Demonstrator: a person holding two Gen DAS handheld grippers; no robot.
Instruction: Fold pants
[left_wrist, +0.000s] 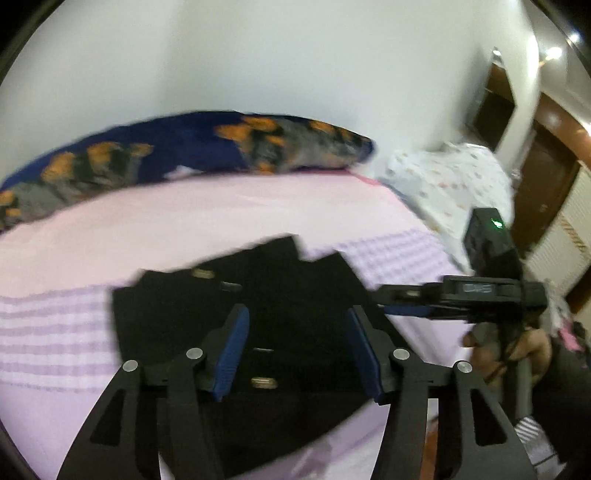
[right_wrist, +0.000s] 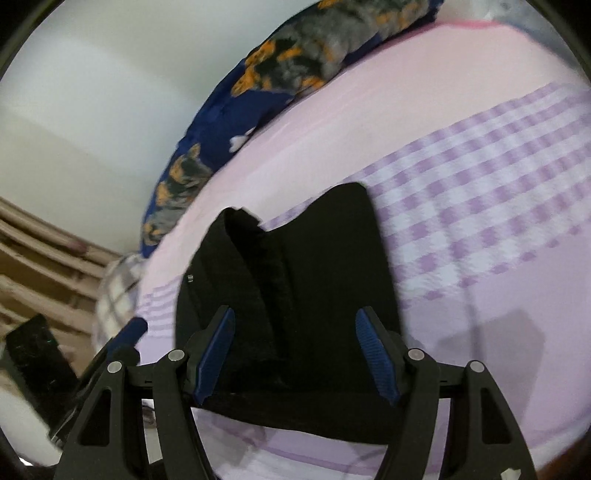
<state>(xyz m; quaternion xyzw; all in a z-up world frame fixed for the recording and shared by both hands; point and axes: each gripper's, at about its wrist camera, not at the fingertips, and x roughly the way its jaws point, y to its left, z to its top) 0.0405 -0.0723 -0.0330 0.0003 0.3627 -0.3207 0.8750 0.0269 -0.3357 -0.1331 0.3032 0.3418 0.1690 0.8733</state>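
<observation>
Black pants (left_wrist: 280, 295) lie folded in a compact stack on the pink and lilac checked bed sheet (left_wrist: 184, 229). They also show in the right wrist view (right_wrist: 314, 280). My left gripper (left_wrist: 297, 325) is open and empty, its blue pads (left_wrist: 232, 350) spread above the near part of the pants. My right gripper (right_wrist: 295, 332) is open and empty over the near edge of the pants. In the left wrist view the right gripper (left_wrist: 406, 301) reaches in from the right beside the pants' right edge.
A dark blue blanket with orange and grey print (left_wrist: 184, 151) lies along the far edge of the bed by the white wall. A white patterned pillow (left_wrist: 450, 177) sits at the far right. The bed's checked sheet (right_wrist: 480, 192) stretches right of the pants.
</observation>
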